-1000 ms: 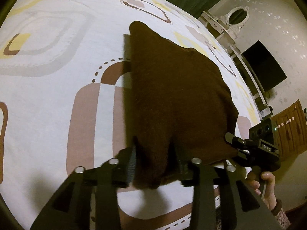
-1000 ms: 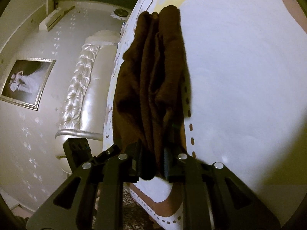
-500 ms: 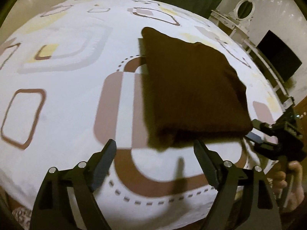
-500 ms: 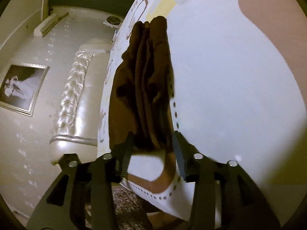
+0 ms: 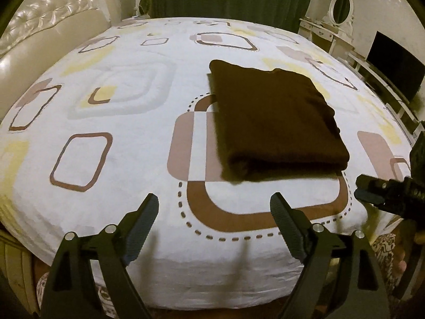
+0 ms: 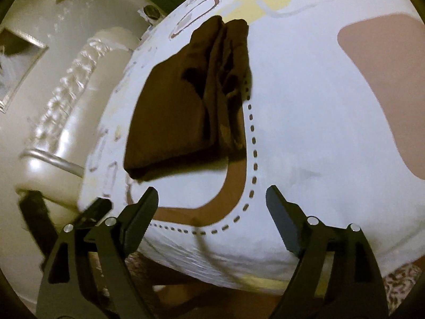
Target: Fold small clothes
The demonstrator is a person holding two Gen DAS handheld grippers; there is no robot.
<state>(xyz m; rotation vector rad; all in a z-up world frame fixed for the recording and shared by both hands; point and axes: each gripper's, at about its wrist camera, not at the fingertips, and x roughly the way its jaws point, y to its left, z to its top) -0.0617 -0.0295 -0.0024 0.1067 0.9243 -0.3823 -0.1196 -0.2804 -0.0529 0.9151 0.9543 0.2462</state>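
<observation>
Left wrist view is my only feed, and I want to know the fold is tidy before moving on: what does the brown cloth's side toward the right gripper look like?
Observer: In the right wrist view, the folded brown cloth shows several stacked layers along that side, slightly uneven, with dark gaps between them.
Operator: Is the right gripper holding any of it?
Observer: No. The right gripper has its fingers spread wide, short of the cloth, with nothing between them.
Operator: What lies behind the cloth from that angle, for orientation?
Observer: A framed picture hangs on the wall beyond the tufted headboard.
</observation>
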